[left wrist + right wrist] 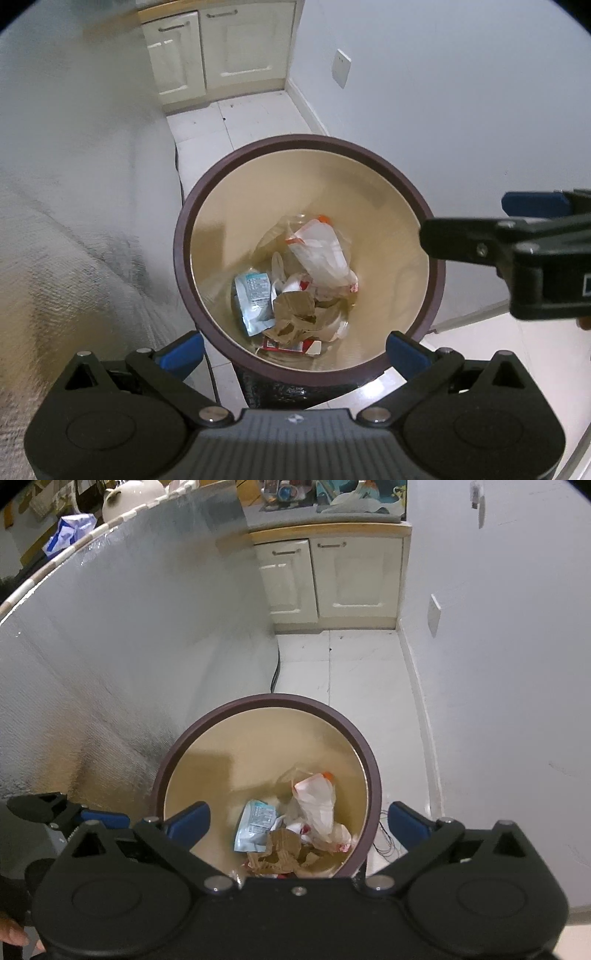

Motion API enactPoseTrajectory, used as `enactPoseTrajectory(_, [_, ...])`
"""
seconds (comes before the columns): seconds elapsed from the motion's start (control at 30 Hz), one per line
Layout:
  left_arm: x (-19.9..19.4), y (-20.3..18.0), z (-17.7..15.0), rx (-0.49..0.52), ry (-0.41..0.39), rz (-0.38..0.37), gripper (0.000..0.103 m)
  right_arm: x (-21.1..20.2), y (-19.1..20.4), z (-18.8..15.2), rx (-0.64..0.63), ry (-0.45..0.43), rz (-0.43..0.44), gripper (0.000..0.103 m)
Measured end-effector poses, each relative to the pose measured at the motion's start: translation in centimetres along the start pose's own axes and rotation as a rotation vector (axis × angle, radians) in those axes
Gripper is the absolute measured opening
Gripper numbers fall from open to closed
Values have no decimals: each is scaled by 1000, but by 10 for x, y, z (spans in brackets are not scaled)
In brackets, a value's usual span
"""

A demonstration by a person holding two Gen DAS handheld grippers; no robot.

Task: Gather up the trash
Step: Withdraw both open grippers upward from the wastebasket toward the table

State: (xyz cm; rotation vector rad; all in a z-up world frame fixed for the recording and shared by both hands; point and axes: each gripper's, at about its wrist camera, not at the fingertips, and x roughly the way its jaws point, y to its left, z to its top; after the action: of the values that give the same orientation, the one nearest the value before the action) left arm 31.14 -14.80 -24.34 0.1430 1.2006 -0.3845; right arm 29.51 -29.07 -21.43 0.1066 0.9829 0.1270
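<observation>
Brown-rimmed beige trash bin (406, 192) holding a pale blue wrapper (253, 295), torn cardboard (295, 314) and a white plastic bag (321, 254), silver foil curtain (110, 646) left, cream cabinets (332, 579) far, left gripper (293, 350) and right gripper (299, 821) both wide open, empty.

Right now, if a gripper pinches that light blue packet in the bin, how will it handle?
Probably floppy: the light blue packet looks flat and creased, slumped against the bin wall. Likely light, since it seems empty and opened. Its glossy film may slip in the pads, and lifting it could drag the torn cardboard that overlaps its edge.
</observation>
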Motion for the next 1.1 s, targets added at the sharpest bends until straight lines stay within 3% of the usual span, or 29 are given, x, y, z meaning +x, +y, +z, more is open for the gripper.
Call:
enactPoseTrajectory(0.6, [-55, 7, -25, -51, -129, 28, 103, -50, -4, -38, 23, -74, -63, 103])
enactPoseTrajectory(1.1, [-116, 5, -49, -55, -287, 56, 103, -95, -5, -68, 42, -162, -86, 103])
